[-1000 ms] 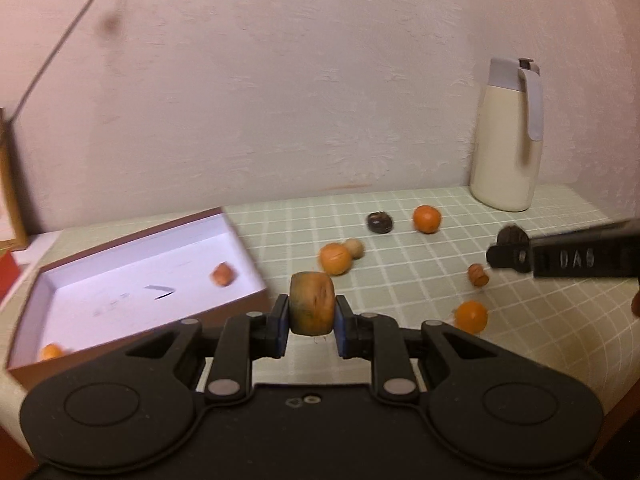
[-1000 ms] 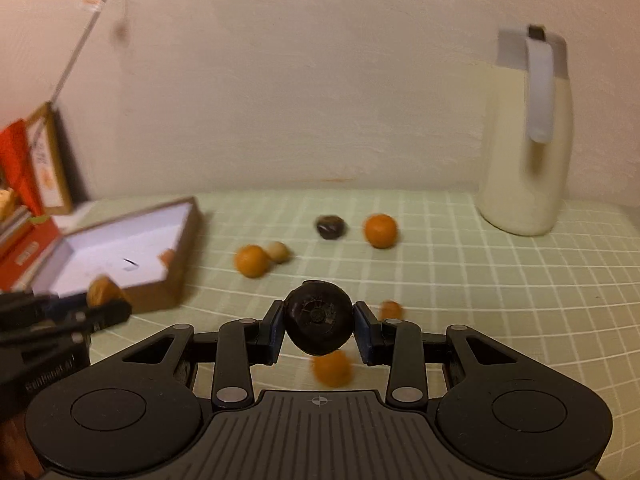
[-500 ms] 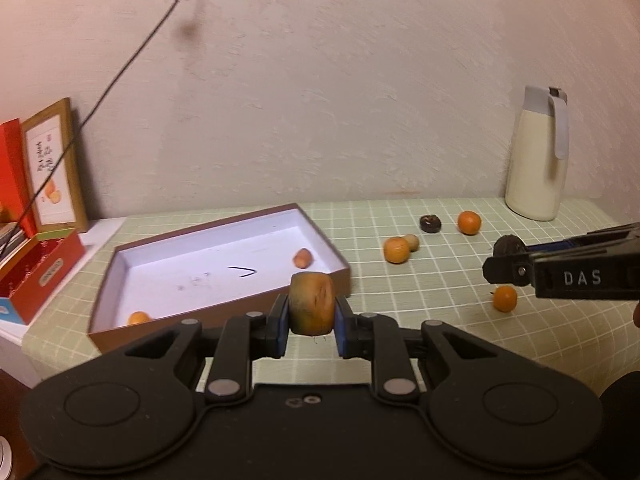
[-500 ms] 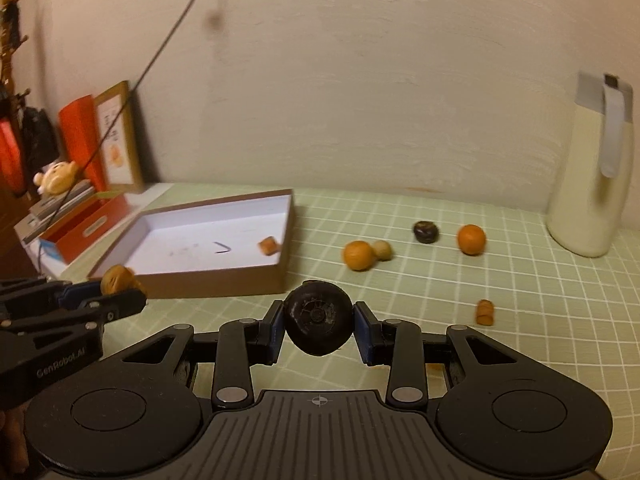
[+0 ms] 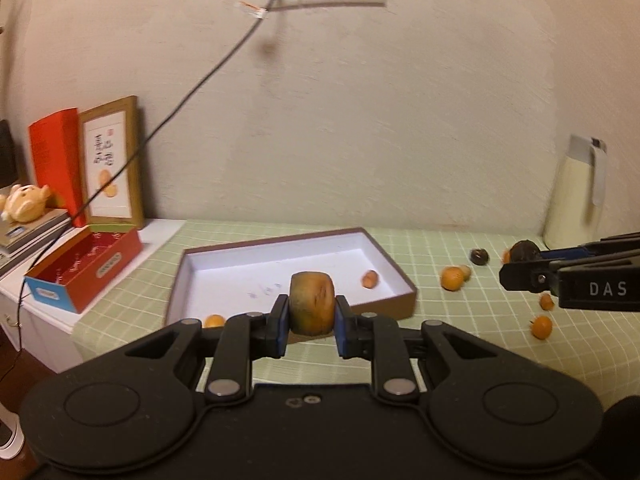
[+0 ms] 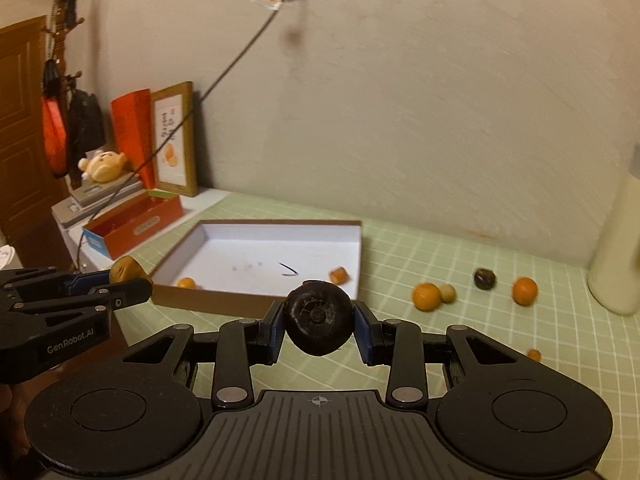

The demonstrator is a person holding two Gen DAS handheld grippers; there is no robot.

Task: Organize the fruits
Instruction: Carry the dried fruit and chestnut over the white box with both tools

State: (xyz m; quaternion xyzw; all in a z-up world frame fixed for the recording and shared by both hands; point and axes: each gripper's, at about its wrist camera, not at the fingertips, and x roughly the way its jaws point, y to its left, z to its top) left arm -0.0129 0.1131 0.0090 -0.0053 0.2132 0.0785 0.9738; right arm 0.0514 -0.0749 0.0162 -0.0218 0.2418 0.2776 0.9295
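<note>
My left gripper is shut on a brown-orange fruit, held in the air in front of the brown box with a white inside. My right gripper is shut on a dark round fruit, also held up before the box. The box holds two small orange fruits. Several loose fruits lie on the green checked cloth to its right: an orange, a pale ball, a dark fruit, another orange.
A cream thermos stands at the back right. A red box, a framed picture, books with a plush toy sit on a white unit at the left. A black cable hangs from a wall socket.
Both grippers have pulled back and risen, still holding their fruits. The views now turn left, showing the whole box, the wall socket and the left unit.
</note>
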